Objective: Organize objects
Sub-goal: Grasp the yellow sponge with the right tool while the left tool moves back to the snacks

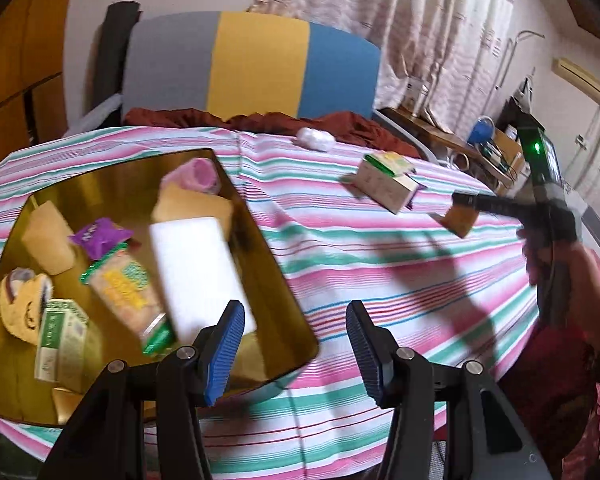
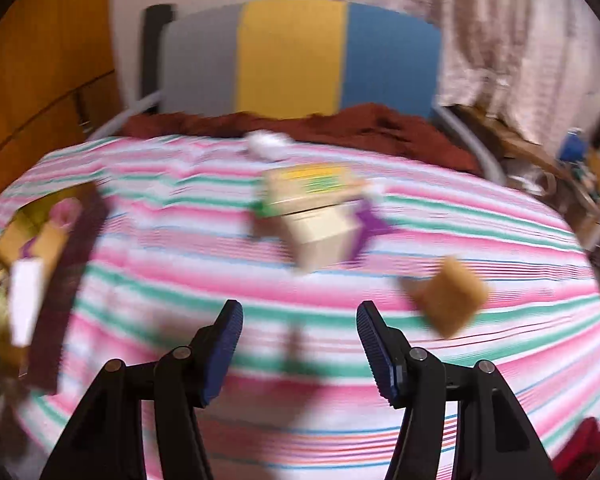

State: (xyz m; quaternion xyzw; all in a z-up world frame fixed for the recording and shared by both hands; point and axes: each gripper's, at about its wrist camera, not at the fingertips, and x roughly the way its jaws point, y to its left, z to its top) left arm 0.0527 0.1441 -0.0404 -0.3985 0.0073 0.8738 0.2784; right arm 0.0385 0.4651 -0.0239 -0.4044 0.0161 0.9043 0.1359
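Meanwhile both grippers, left (image 1: 296, 344) and right (image 2: 300, 350), gape empty over striped cloth (image 1: 380, 280) beside the tin's rim (image 1: 260, 236).

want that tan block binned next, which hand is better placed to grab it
Right. The tan block lies just ahead of the right gripper, whose fingers are open and empty. The left gripper sits by the gold bin, farther away.

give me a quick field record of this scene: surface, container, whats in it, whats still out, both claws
surface: pink, green and white striped cloth
container: gold metal tin, on the cloth's left
inside: white rectangular block, purple snack packet, pink roll
still out: cream cardboard carton, brown square sponge, white crumpled wad
left claw: open, empty
right claw: open, empty
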